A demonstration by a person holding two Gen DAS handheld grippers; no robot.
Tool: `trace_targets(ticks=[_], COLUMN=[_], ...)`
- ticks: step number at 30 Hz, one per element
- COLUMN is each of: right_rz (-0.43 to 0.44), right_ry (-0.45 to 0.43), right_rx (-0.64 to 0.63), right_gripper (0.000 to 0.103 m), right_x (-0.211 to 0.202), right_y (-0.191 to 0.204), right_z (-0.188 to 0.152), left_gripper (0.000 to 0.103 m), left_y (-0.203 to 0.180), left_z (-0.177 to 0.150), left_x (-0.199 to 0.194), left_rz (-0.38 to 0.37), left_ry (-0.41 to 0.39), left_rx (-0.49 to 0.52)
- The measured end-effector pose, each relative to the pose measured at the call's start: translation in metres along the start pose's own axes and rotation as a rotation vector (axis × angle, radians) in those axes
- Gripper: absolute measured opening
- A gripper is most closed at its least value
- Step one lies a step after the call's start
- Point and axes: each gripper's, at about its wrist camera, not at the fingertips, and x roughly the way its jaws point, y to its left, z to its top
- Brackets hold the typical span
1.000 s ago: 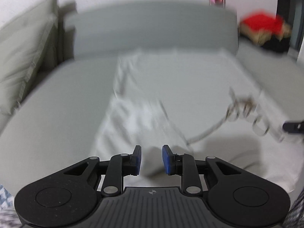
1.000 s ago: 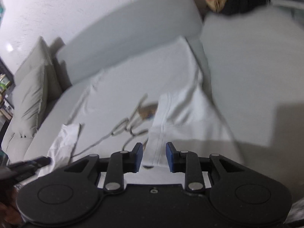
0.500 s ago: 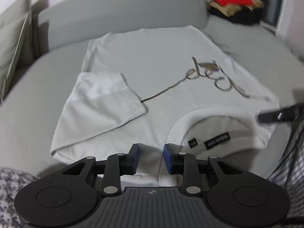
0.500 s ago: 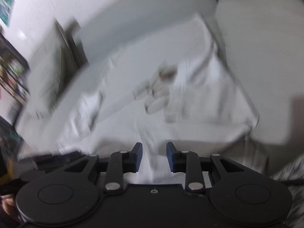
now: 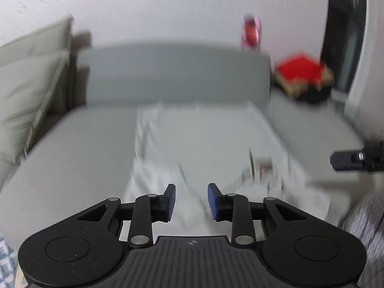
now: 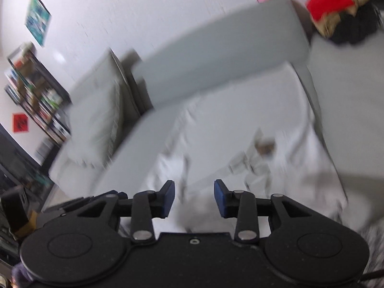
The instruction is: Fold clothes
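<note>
White T-shirt (image 5: 204,144), the garment to be folded, lies spread on the seat of a grey sofa (image 5: 79,148), filling the centre of the left wrist view and running from the backrest at 12 o'clock down toward the camera at 6 o'clock. Motion blur softens both views, so its creases and a small brownish printed mark (image 6: 265,145) on the cloth cannot be read in detail. A sleeve (image 6: 168,168) appears folded inward at 9 o'clock of the shirt in the right wrist view.

Left gripper (image 5: 191,200) hangs over the near edge of the shirt, its blue-padded fingers (image 5: 171,201) spread apart with nothing between them. Right gripper (image 6: 194,198) is likewise spread and empty above the shirt's near hem; its black tip also shows at 3 o'clock in the left wrist view, off the shirt's edge.

Pale cushions (image 5: 26,91) lean against the sofa arm at 9 o'clock. A heap of clothes topped by a red garment (image 5: 298,68) sits on the far seat at 2 o'clock, well apart from the shirt. Against the white wall at 9 o'clock in the right wrist view stand a dark shelf (image 6: 36,98) of blurred items and a teal picture (image 6: 38,21).
</note>
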Motion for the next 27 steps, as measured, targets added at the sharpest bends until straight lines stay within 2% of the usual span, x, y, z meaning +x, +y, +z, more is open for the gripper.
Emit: trace_targets(ticks=[3, 5, 8, 9, 11, 13, 15, 16, 17, 18, 19, 23, 27], right_rz=[0.042, 0.055, 0.026, 0.004, -0.029, -0.068, -0.118, -0.145, -0.173, -0.193, -0.218, -0.319, -0.293], right_ry=[-0.075, -0.124, -0.176, -0.192, -0.208, -0.224, -0.239, -0.235, -0.231, -0.212, -0.188, -0.119, -0.075], right_rx=[0.018, 0.024, 0.009, 0.013, 0.012, -0.003, -0.026, -0.017, -0.008, 0.017, 0.036, 0.057, 0.092], right_gripper=[0.040, 0.042, 0.051, 0.055, 0.060, 0.060, 0.059, 0.055, 0.050, 0.037, 0.029, 0.028, 0.028], right_x=[-0.008, -0.010, 0.005, 0.013, 0.035, 0.060, 0.089, 0.105, 0.121, 0.138, 0.155, 0.215, 0.266], right_y=[0.006, 0.003, -0.003, -0.008, -0.021, -0.039, -0.061, -0.075, -0.089, -0.105, -0.121, -0.173, -0.205], right_z=[0.035, 0.059, 0.090, 0.100, 0.118, 0.132, 0.144, 0.148, 0.153, 0.157, 0.161, 0.175, 0.189], left_gripper=[0.039, 0.039, 0.040, 0.041, 0.041, 0.040, 0.034, 0.033, 0.028, 0.021, 0.019, 0.019, 0.016], left_y=[0.011, 0.019, 0.030, 0.033, 0.039, 0.047, 0.057, 0.062, 0.067, 0.071, 0.076, 0.084, 0.091], left_z=[0.030, 0.049, 0.079, 0.086, 0.095, 0.099, 0.099, 0.100, 0.102, 0.104, 0.107, 0.125, 0.143], left_x=[-0.003, -0.005, -0.008, 0.003, 0.037, 0.075, 0.119, 0.141, 0.161, 0.181, 0.200, 0.259, 0.317], left_rz=[0.014, 0.023, 0.037, 0.044, 0.072, 0.098, 0.099, 0.097, 0.089, 0.077, 0.066, 0.009, -0.048], left_ry=[-0.082, -0.137, -0.218, -0.218, -0.183, -0.141, -0.075, -0.039, -0.010, 0.016, 0.042, 0.084, 0.121], left_rx=[-0.018, -0.030, -0.048, -0.048, -0.047, -0.045, -0.050, -0.054, -0.054, -0.054, -0.053, -0.076, -0.101])
